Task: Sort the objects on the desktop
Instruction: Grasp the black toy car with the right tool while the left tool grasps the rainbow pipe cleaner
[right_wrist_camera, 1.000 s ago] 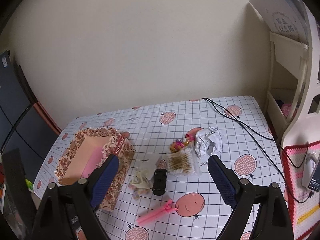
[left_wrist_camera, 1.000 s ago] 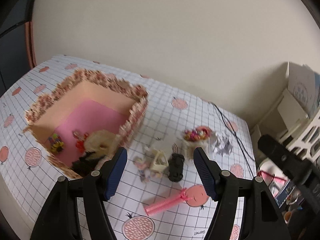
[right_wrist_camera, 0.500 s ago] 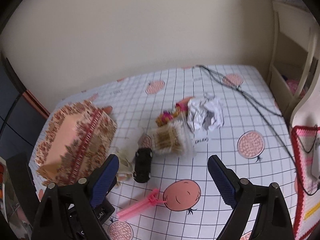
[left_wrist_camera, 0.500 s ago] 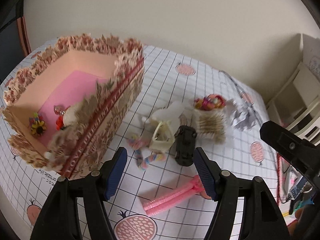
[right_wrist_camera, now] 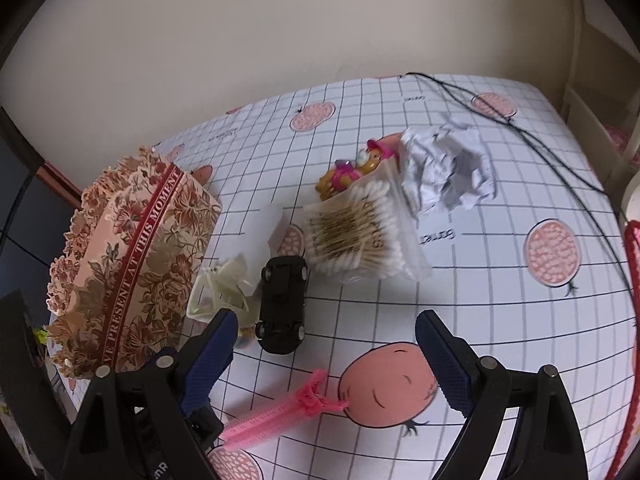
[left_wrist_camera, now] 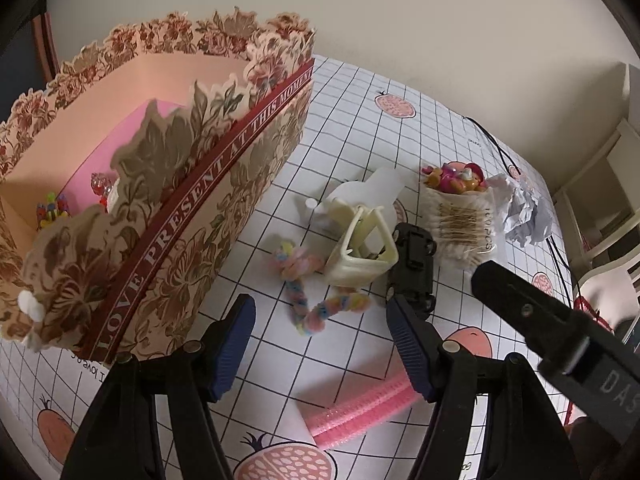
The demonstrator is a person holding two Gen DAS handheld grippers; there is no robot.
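The floral box (left_wrist_camera: 192, 216) reads "LOVE PRESENT AT THIS MOMENT"; left gripper (left_wrist_camera: 320, 344) and right gripper (right_wrist_camera: 324, 356) hover with jaws wide, empty.

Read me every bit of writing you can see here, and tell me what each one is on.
"LOVE PRESENT AT THIS MOMENT": red band on the floral box.
"100 PCS": cotton swab pack, first digits unsure.
"Garnet": tablecloth, printed upside down.
"DAS": right gripper body, cut off at the left view's edge.
Small tablecloth print by the box: too blurred to read.
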